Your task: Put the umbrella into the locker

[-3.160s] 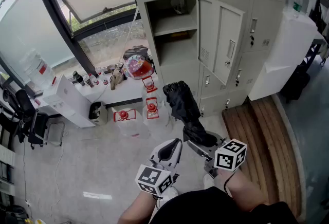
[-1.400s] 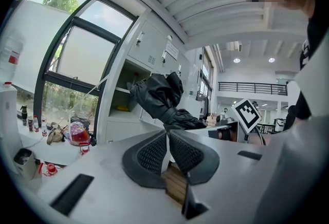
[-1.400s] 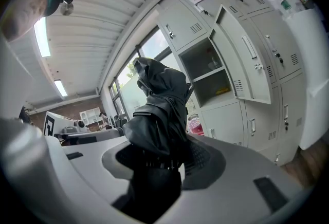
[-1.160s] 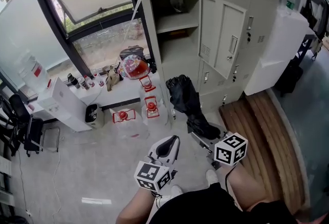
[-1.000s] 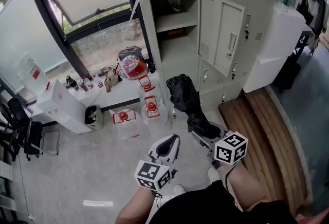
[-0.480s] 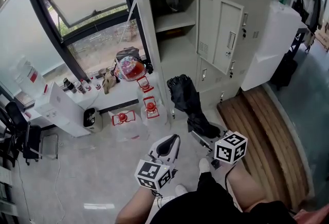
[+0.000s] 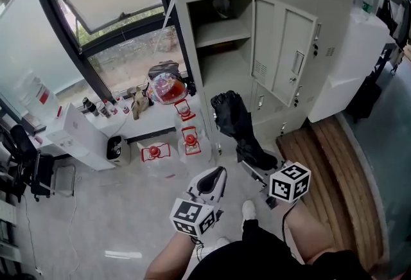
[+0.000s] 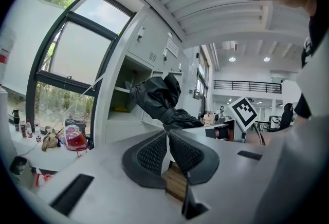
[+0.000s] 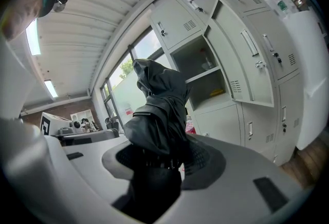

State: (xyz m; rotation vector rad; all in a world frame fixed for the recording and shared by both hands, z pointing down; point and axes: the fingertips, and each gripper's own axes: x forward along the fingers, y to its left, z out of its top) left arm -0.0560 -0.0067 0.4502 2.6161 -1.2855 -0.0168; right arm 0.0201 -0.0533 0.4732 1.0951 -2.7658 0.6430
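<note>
A folded black umbrella (image 7: 234, 121) juts up and forward from my right gripper (image 7: 255, 160), which is shut on its lower end. In the right gripper view the umbrella (image 9: 159, 110) fills the space between the pads of that gripper (image 9: 164, 155). Ahead stands a grey locker with one open compartment (image 7: 221, 47), its door (image 7: 286, 57) swung out to the right and a shelf inside. The umbrella is still in front of the locker, outside it. My left gripper (image 7: 215, 176) hangs beside the right one, shut (image 8: 167, 134) and empty, and its view shows the umbrella (image 8: 157, 97) to the right.
Water jugs with red caps (image 7: 189, 140) stand on the floor left of the locker, below a sill with bottles and a red-and-clear bag (image 7: 168, 86). A white box (image 7: 77, 128) stands at the left. A wooden platform (image 7: 321, 163) and a white cabinet (image 7: 353, 60) lie right.
Both grippers keep their pose and the umbrella stays gripped. The person has stepped a little toward the lockers; a shoe now shows between the arms.
</note>
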